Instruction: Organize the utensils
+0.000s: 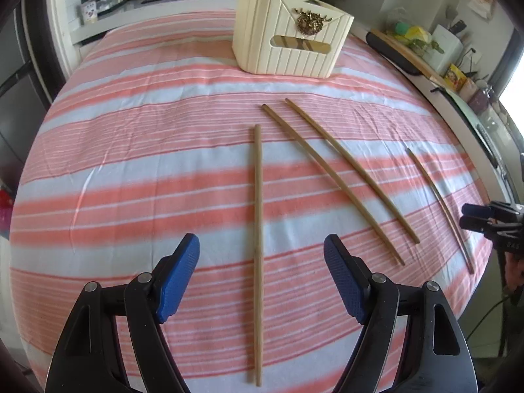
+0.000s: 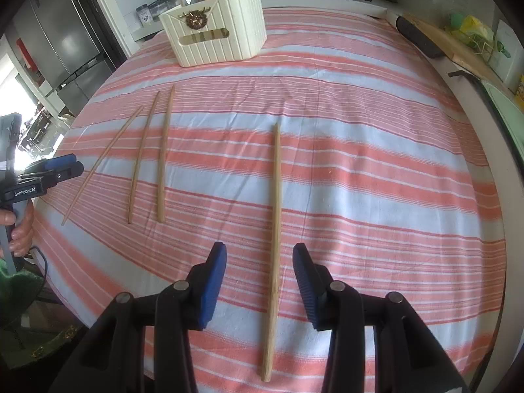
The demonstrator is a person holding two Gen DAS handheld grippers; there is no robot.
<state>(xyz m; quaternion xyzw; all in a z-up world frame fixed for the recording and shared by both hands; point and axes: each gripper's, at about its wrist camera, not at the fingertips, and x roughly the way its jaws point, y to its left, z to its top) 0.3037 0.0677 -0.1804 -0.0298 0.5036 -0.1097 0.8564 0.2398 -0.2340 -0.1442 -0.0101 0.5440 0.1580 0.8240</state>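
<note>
Several wooden chopsticks lie on the pink and white striped cloth. In the left wrist view my left gripper (image 1: pixel 261 263) is open and empty, its blue pads astride one chopstick (image 1: pixel 258 229) without touching it. Two more chopsticks (image 1: pixel 330 180) lie to its right, and a thin one (image 1: pixel 439 203) further right. In the right wrist view my right gripper (image 2: pixel 258 271) is open and empty over another chopstick (image 2: pixel 275 229). The cream utensil holder (image 1: pixel 288 46) stands at the far side with a spoon and chopsticks in it; it also shows in the right wrist view (image 2: pixel 216 32).
A stove with pans is behind the table. A cutting board (image 1: pixel 406 52) and kitchen clutter line the counter on the right. A fridge (image 2: pixel 62 32) stands at the left. The table edge runs close below both grippers.
</note>
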